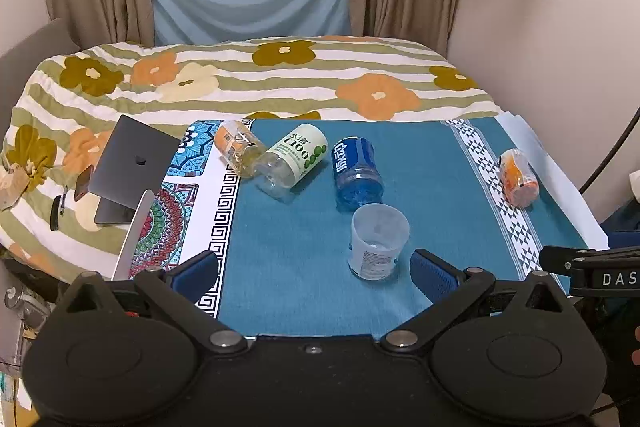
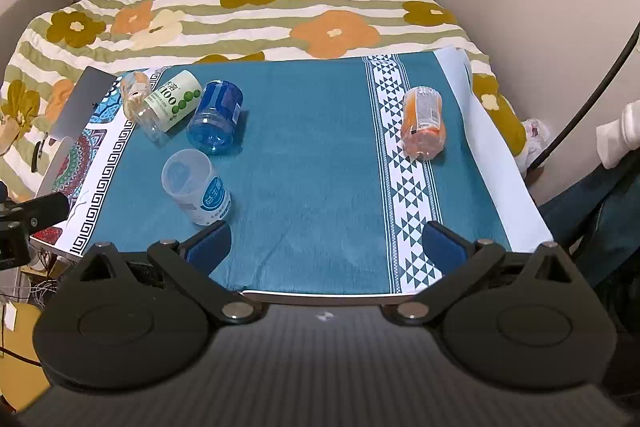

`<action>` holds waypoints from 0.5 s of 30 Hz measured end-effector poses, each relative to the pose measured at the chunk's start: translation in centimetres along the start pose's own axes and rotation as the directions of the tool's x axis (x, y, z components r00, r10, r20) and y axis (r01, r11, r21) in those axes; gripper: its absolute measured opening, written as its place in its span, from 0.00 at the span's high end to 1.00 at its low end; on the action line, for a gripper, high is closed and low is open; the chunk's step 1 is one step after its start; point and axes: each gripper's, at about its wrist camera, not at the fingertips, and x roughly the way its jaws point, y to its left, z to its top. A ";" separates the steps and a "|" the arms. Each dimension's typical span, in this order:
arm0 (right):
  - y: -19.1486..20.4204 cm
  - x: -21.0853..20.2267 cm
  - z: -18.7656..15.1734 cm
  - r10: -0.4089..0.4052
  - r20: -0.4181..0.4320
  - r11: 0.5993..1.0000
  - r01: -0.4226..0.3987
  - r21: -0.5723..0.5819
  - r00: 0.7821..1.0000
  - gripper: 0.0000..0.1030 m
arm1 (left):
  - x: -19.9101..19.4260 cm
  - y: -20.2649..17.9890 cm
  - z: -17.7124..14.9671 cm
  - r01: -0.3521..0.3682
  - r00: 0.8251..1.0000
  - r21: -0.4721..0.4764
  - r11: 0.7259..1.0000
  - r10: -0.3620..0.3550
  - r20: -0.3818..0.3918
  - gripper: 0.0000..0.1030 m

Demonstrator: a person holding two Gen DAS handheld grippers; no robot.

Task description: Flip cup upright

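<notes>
A clear plastic cup with a white and blue label (image 1: pixel 378 243) stands upright on the teal tablecloth (image 1: pixel 288 267), mouth up; it also shows in the right wrist view (image 2: pixel 196 187). Four other cut-bottle cups lie on their sides: a blue one (image 1: pixel 356 171), a green-labelled one (image 1: pixel 294 159), a yellowish one (image 1: pixel 238 147) and an orange one (image 1: pixel 518 177) on the right. My left gripper (image 1: pixel 316 267) is open and empty, just in front of the upright cup. My right gripper (image 2: pixel 328 247) is open and empty over the table's front edge.
A grey laptop (image 1: pixel 128 167) stands open at the table's left edge. A bed with a flowered cover (image 1: pixel 280 83) lies behind the table. A dark cable (image 2: pixel 592 99) hangs at the right by the wall.
</notes>
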 end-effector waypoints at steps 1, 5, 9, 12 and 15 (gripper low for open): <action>0.0 0.0 -0.1 0.000 0.000 1.000 0.000 0.000 1.000 0.00 | 0.0 -0.1 0.0 -0.001 1.000 0.002 1.000 0.001 0.000 0.00; -0.1 -0.1 -0.1 0.000 0.002 1.000 0.000 0.000 1.000 0.00 | -0.1 -0.4 -0.2 -0.005 1.000 0.006 1.000 0.005 0.001 0.00; -0.2 -0.3 -0.3 0.001 0.008 1.000 -0.001 0.002 1.000 0.00 | -0.3 -0.5 -0.2 -0.009 1.000 0.012 1.000 0.009 0.002 0.00; -0.3 -0.5 -0.3 0.004 0.013 1.000 -0.004 0.004 1.000 0.00 | -0.5 -0.7 -0.1 -0.018 1.000 0.020 1.000 0.017 0.011 0.00; -0.4 -0.6 -0.2 0.005 0.018 1.000 -0.005 0.004 1.000 0.00 | -0.6 -0.7 -0.1 -0.020 1.000 0.024 0.999 0.020 0.017 0.00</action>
